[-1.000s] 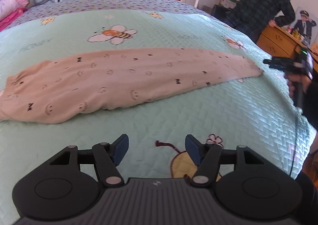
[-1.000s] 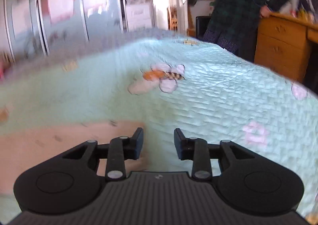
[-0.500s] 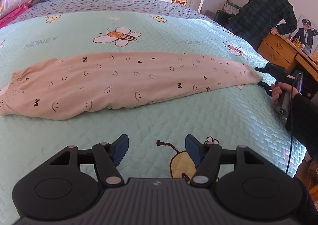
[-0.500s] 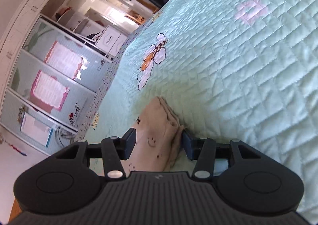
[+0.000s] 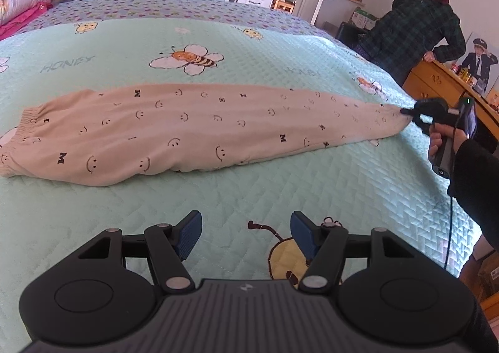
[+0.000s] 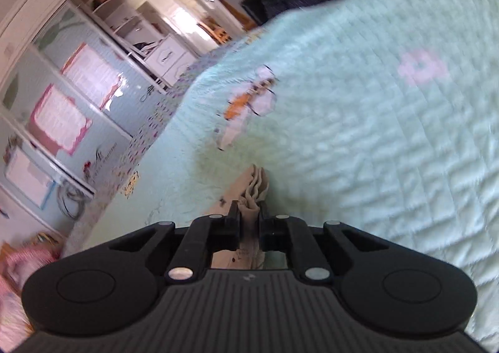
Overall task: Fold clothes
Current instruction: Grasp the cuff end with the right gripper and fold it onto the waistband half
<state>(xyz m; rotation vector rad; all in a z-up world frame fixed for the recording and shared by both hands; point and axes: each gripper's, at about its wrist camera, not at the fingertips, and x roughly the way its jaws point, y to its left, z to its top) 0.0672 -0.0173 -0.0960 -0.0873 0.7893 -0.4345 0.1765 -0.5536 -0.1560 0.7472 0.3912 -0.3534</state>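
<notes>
- The beige trousers (image 5: 193, 131) with small smiley faces lie stretched flat across the mint-green bedspread (image 5: 280, 184), folded lengthwise, the elastic waistband at the left end and the narrow cuff end running out to the right
- The left hand-held gripper (image 5: 244, 233) hangs over the near part of the bed with its jaws spread wide and nothing between the blue pads (image 5: 188, 233); the trousers lie well ahead of it, apart from it, with a strip of bare bedspread between
- Under the gap of the left hand-held gripper shows a yellow printed figure on the bedspread (partly hidden by the right finger)
- The right hand-held gripper (image 6: 249, 222) is clamped on the cuff end of the trousers (image 6: 254, 189): bunched beige folds stick out past its fingertips, and the jaws stand nearly together with cloth pinched between
- In the left wrist view the same right hand-held gripper (image 5: 405, 111) meets the tip of the trouser leg at the far right of the bed, held by a hand (image 5: 439, 137) in a dark sleeve (image 5: 477, 172)
- A printed bee (image 5: 187, 58) sits on the bedspread just beyond the trousers
- A person (image 5: 414, 19) in a dark checked coat and a knitted hat stands past the far right corner of the bed, one hand on a wooden dresser (image 5: 436, 84)
- The right wrist view is blurred, so the finer pattern on the cloth there cannot be told
</notes>
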